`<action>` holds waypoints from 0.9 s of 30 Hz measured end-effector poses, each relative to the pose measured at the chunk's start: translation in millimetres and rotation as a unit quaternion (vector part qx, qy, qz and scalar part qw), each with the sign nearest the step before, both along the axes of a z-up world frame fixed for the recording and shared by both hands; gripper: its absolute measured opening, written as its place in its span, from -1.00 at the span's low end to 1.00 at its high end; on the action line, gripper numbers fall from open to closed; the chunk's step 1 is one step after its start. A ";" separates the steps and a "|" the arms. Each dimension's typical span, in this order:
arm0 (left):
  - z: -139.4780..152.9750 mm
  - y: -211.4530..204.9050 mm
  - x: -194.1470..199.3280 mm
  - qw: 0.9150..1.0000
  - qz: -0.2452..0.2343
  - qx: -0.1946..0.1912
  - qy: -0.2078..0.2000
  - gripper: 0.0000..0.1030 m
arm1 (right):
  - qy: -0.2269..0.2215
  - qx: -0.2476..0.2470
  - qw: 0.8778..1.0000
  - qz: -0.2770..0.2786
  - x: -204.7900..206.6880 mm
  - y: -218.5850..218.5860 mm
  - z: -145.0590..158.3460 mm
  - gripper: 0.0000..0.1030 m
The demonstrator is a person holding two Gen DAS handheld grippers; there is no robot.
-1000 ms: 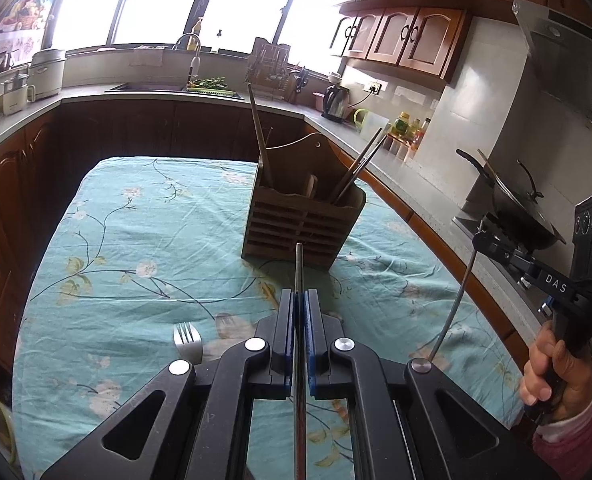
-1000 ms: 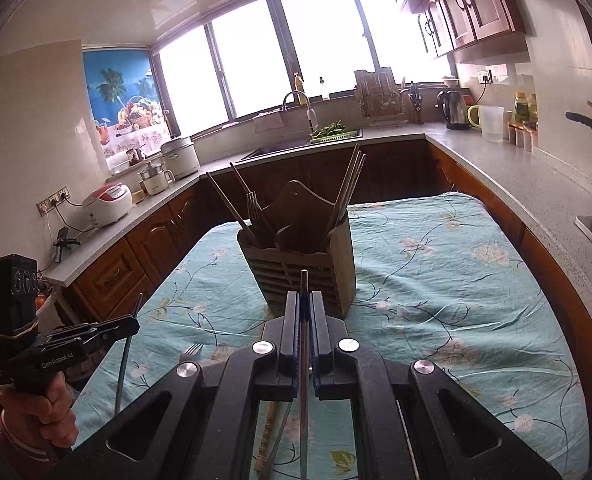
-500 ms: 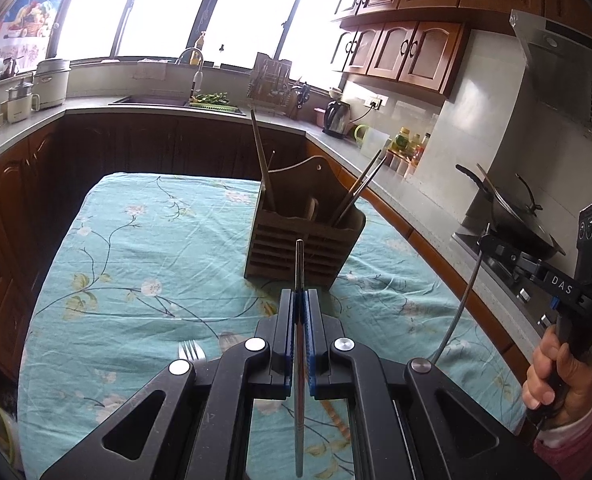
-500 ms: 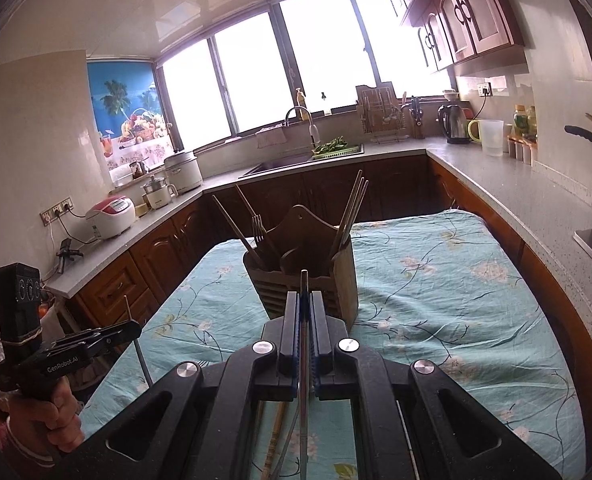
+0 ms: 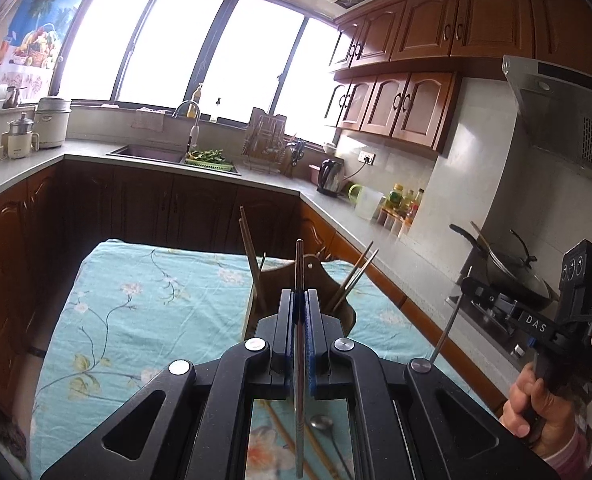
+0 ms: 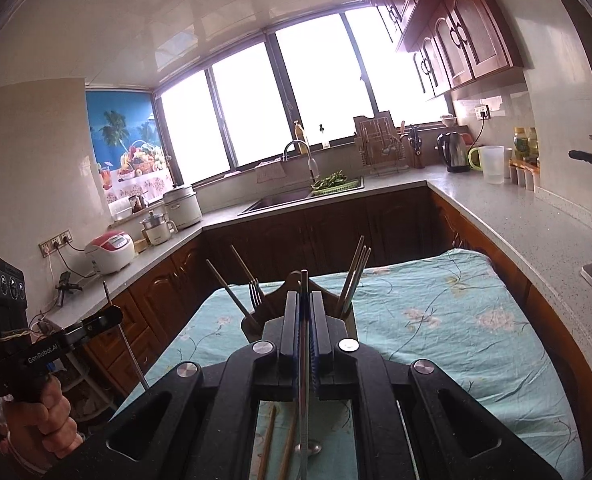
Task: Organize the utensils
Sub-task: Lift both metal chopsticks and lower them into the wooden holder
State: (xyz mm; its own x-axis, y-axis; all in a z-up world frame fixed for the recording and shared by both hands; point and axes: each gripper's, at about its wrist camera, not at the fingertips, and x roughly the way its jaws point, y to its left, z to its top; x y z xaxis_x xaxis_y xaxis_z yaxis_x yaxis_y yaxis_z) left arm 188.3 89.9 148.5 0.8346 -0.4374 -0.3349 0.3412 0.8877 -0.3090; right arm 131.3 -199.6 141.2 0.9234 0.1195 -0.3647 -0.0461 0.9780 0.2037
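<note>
Left gripper (image 5: 300, 300), lower centre of the left view: jaws pinched on a metal chopstick (image 5: 299, 264), tip up. Right gripper (image 6: 304, 300), lower centre of the right view: jaws clamped on a second metal rod (image 6: 304, 280). Below, at the bottom edge: spoon (image 5: 322, 422) and wooden chopsticks (image 6: 267, 444) loose on the floral cloth (image 5: 135, 312). Beyond, mid-frame: wooden holder (image 6: 291, 286) with fork (image 6: 255, 292) and chopsticks. Advice, as judgement: centre each rod over an open slot, hold it vertical, lower, then release.

holder (image 6: 296, 292): on table (image 6: 436, 320), ahead of both grippers
chopsticks (image 6: 354, 276): in holder, right side
fork (image 6: 254, 294): in holder, left side
spoon (image 5: 322, 422): apparently on table, near edge
</note>
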 end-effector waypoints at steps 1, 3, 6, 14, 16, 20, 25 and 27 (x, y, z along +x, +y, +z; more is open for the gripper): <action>2.5 -0.3 3.1 1.000 0.002 -0.002 -0.006 -0.95 | -0.005 0.002 1.000 -0.001 3.3 -0.3 2.9 -0.92; 5.4 -0.8 11.1 1.000 0.008 -0.004 -0.013 -0.95 | -0.016 0.007 1.000 -0.001 10.1 -1.4 7.5 -0.92; 6.1 1.8 24.8 0.999 0.019 -0.018 -0.021 -0.95 | -0.033 0.011 0.999 -0.008 20.5 -2.0 11.3 -0.92; -1.1 -2.2 68.3 0.996 0.068 -0.047 -0.045 -0.95 | -0.076 0.024 0.996 -0.031 49.7 -14.3 26.3 -0.92; -1.7 -3.4 78.9 0.993 0.080 -0.056 -0.059 -0.95 | -0.085 0.026 0.995 -0.037 58.4 -17.5 30.7 -0.92; -6.3 -13.1 97.8 0.990 0.099 -0.062 -0.081 -0.95 | -0.099 0.027 0.994 -0.048 74.0 -21.5 32.6 -0.92; -31.5 -32.6 121.2 0.986 0.106 -0.066 -0.107 -0.95 | -0.107 0.026 0.992 -0.063 90.8 -24.4 19.1 -0.92; -50.2 -42.2 128.4 0.986 0.110 -0.053 -0.115 -0.95 | -0.109 0.023 0.992 -0.066 94.1 -23.7 9.0 -0.92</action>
State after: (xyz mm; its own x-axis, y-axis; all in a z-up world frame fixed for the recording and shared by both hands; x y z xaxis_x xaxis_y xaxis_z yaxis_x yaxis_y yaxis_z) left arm 316.7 47.7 98.4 0.9615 -0.2602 -0.0886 0.2160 0.9147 -0.3417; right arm 225.4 -223.3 150.1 0.9883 0.0033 -0.1524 0.0349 0.9683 0.2475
